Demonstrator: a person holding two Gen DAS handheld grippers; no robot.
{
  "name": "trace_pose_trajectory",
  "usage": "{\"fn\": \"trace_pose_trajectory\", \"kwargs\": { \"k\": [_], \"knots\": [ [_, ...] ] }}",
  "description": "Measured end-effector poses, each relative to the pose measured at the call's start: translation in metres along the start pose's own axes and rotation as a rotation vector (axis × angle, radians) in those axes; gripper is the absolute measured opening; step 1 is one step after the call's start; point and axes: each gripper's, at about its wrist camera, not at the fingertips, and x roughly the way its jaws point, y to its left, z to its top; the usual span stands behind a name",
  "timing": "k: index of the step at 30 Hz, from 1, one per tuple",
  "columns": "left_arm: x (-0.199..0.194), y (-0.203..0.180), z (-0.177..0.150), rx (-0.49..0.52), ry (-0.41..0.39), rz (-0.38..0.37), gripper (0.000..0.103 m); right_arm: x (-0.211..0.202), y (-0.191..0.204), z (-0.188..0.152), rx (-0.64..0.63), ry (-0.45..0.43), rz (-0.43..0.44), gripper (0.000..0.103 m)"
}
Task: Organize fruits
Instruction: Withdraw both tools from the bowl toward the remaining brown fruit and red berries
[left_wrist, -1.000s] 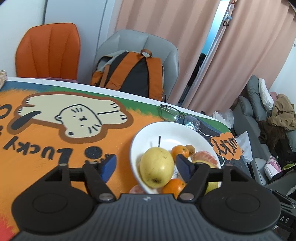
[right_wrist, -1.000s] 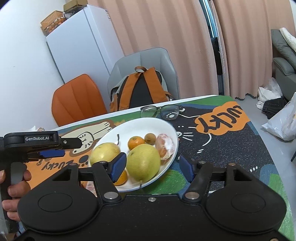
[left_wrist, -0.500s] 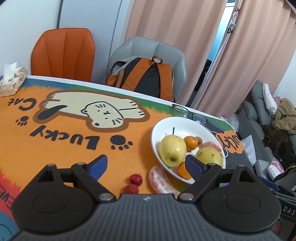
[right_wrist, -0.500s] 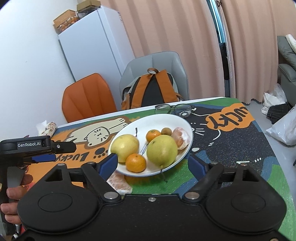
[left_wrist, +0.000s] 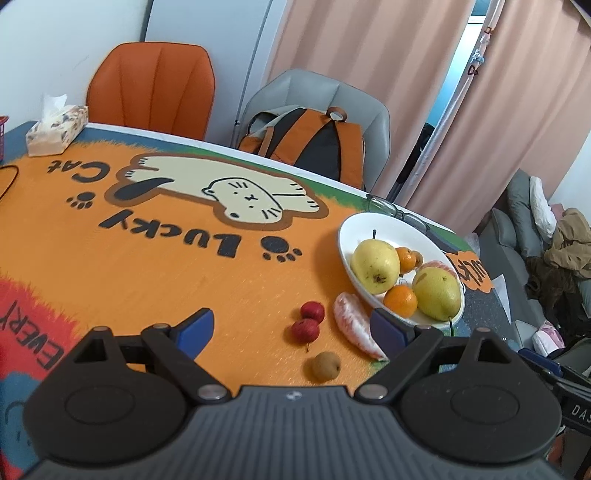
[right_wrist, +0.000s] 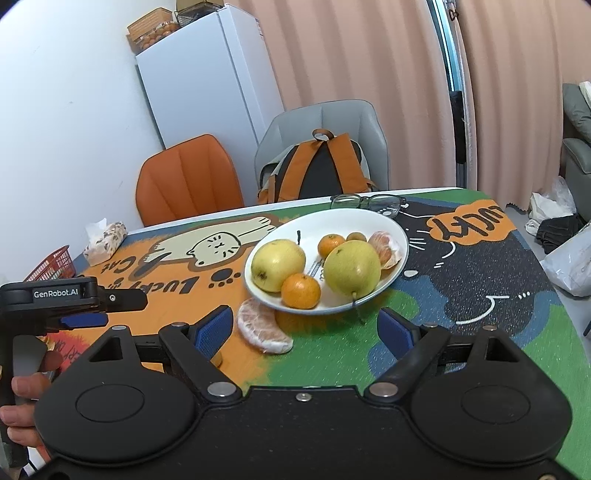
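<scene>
Both hand-held grippers wide, jaws just opened, empty. Peeled citrus segment on surface beside plate, long axis running away, just ahead of left hand-held gripper; right hand-held gripper farther.

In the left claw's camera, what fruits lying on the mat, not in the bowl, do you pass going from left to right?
Two small red fruits → small brown fruit → peeled citrus piece, which lies just beside the white bowl.
</scene>
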Motion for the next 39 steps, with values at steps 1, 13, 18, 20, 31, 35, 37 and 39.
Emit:
{"fn": "trace_pose_trajectory", "kwargs": {
  "k": [1,13,18,20,31,35,37,39],
  "knots": [
    [-0.002,0.002,-0.002,-0.001,-0.001,-0.001,0.091,-0.001,0.001,-0.001,0.001,0.0,-0.001,0.086],
    [-0.024,0.018,-0.022,-0.021,0.002,-0.013,0.091,-0.016,0.021,-0.012,-0.023,0.001,0.006,0.088],
    [-0.03,0.021,-0.027,-0.021,0.003,-0.013,0.091,-0.024,0.029,-0.019,-0.039,0.001,0.009,0.088],
    [-0.035,0.024,-0.032,-0.02,0.004,-0.012,0.091,-0.028,0.031,-0.022,-0.042,0.003,0.011,0.088],
    [-0.054,0.023,-0.049,-0.005,0.0,-0.021,0.091,-0.039,0.039,-0.032,-0.064,0.011,0.025,0.097],
    [-0.054,0.02,-0.05,0.0,-0.001,-0.026,0.091,-0.039,0.04,-0.033,-0.067,0.015,0.038,0.103],
    [-0.052,0.02,-0.05,-0.001,0.001,-0.028,0.091,-0.038,0.04,-0.034,-0.071,0.02,0.034,0.103],
    [-0.05,0.02,-0.05,-0.002,0.004,-0.028,0.091,-0.034,0.04,-0.034,-0.072,0.03,0.032,0.103]
  ]
}}
